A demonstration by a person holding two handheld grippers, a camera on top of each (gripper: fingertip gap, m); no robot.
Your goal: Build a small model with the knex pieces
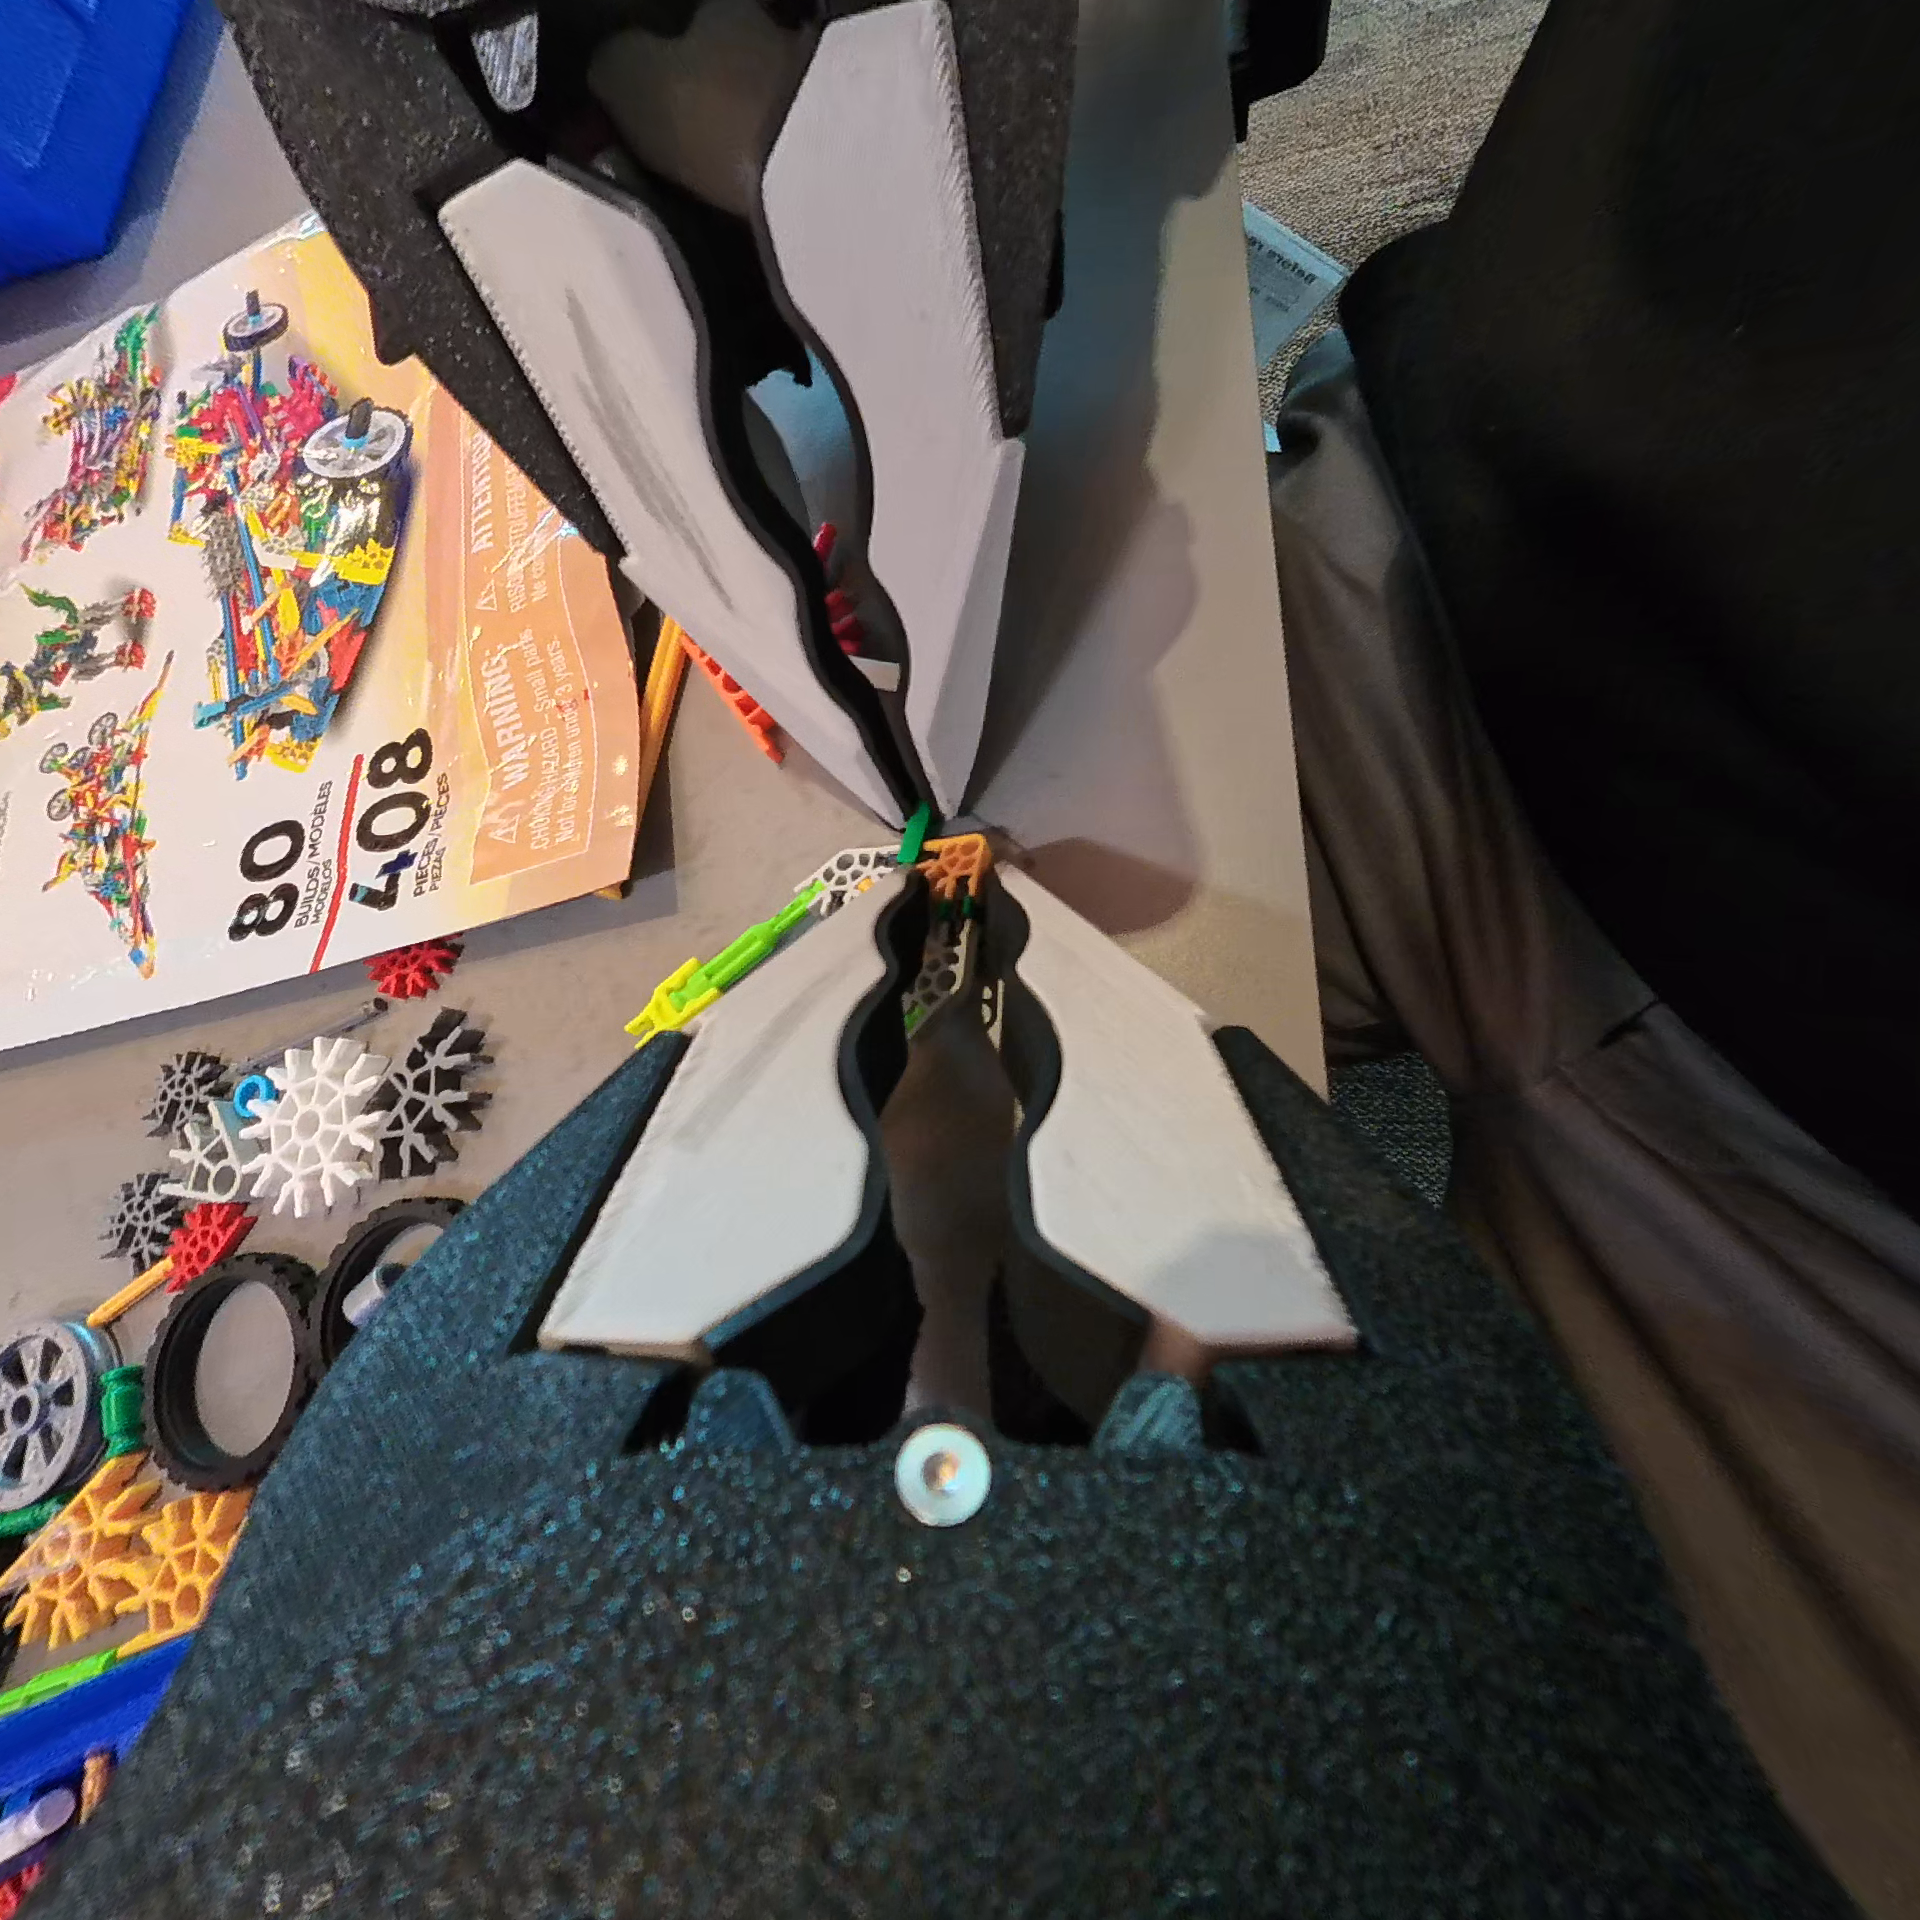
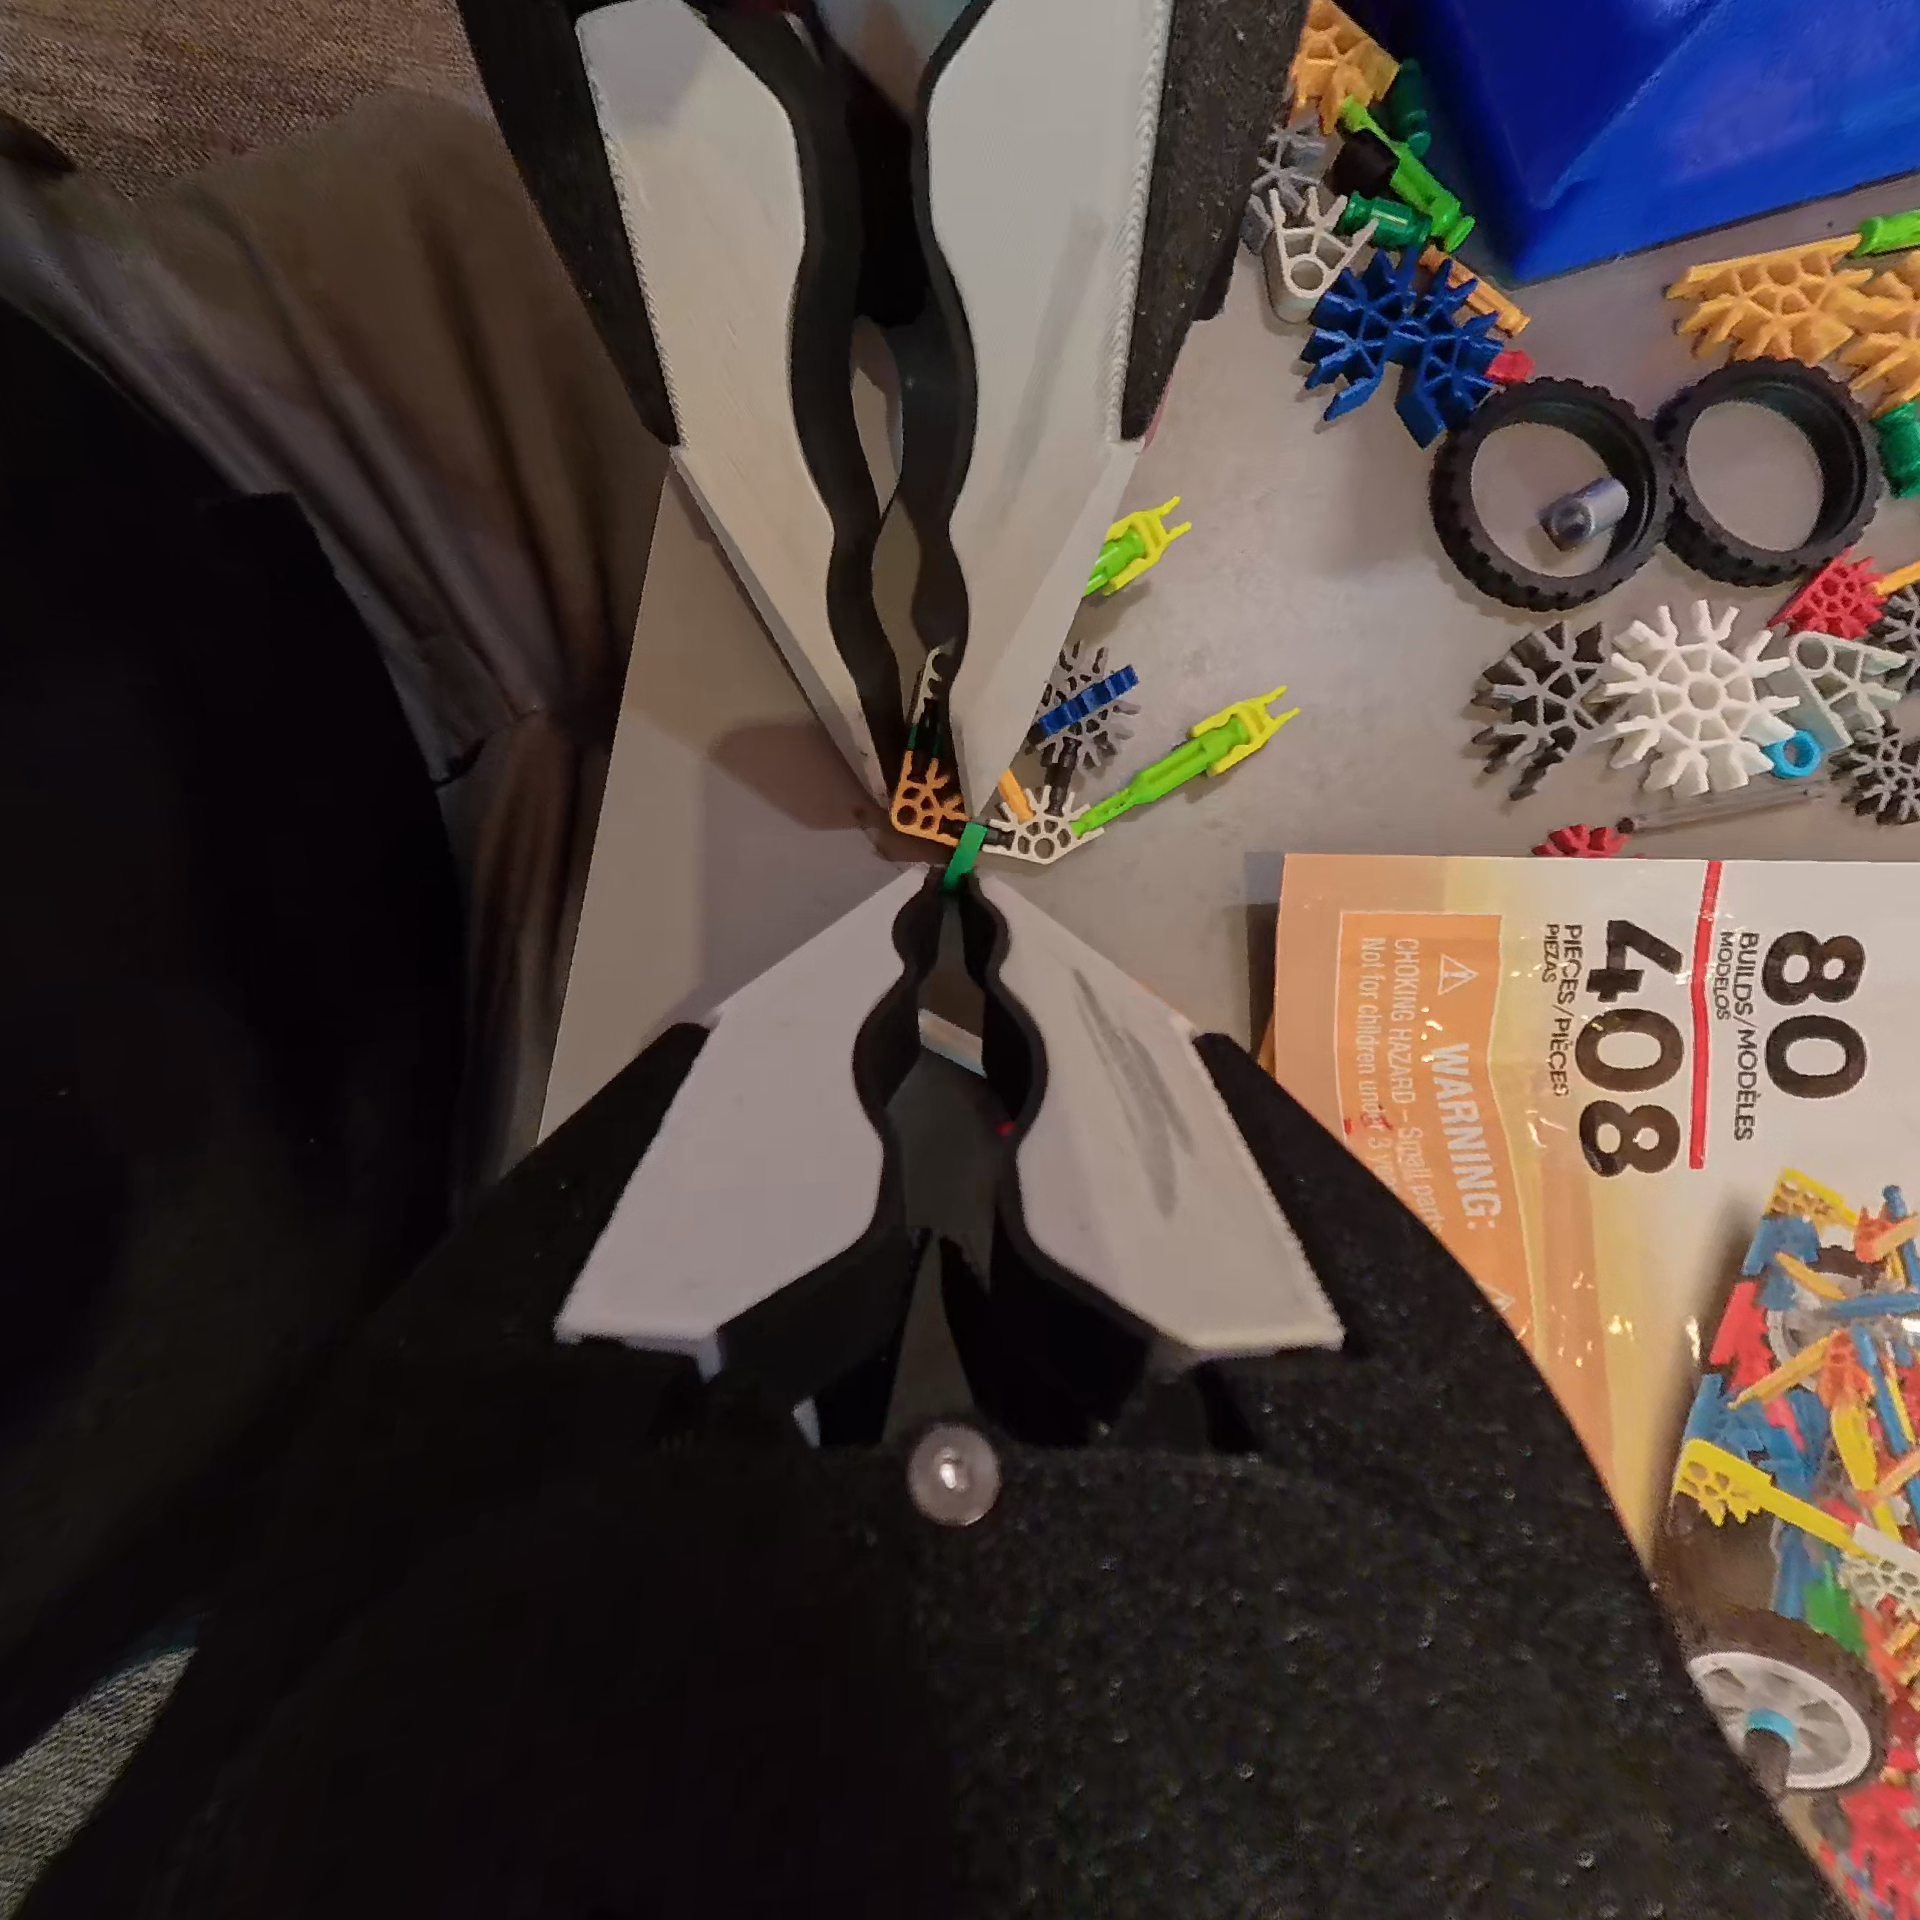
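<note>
I've got my left gripper (image 1: 940,883) pinched tight on a small toy assembly (image 1: 951,868), its tips nipping the orange connector (image 1: 956,860) with a grey lattice piece trapped further back between the pads. My guess is I'm clamping there so the assembly can't twist. It hangs just above the bare corner of the grey table (image 1: 1132,727), close to the edge.

My right gripper (image 2: 951,883) comes in nose to nose from the opposite side, jaws all but closed on a short dark green rod (image 2: 964,854). That rod runs into the joint where the orange connector meets a white fan-shaped connector (image 2: 1034,831). Holding it by its very end looks like the way to keep the rod lined up with its socket; whether it is fully seated, I can't tell.

A lime green rod (image 2: 1164,769) with a yellow clip on its end sticks out from the white connector, out past the tips.

Further out on the table lie a grey snowflake piece with a blue one (image 2: 1086,707), white and grey snowflake wheels (image 2: 1694,707) and two black tyres (image 2: 1652,488). The glossy kit leaflet (image 2: 1621,1195) lies flat beside my right gripper, and a blue bin (image 2: 1704,114) sits at the far edge.
</note>
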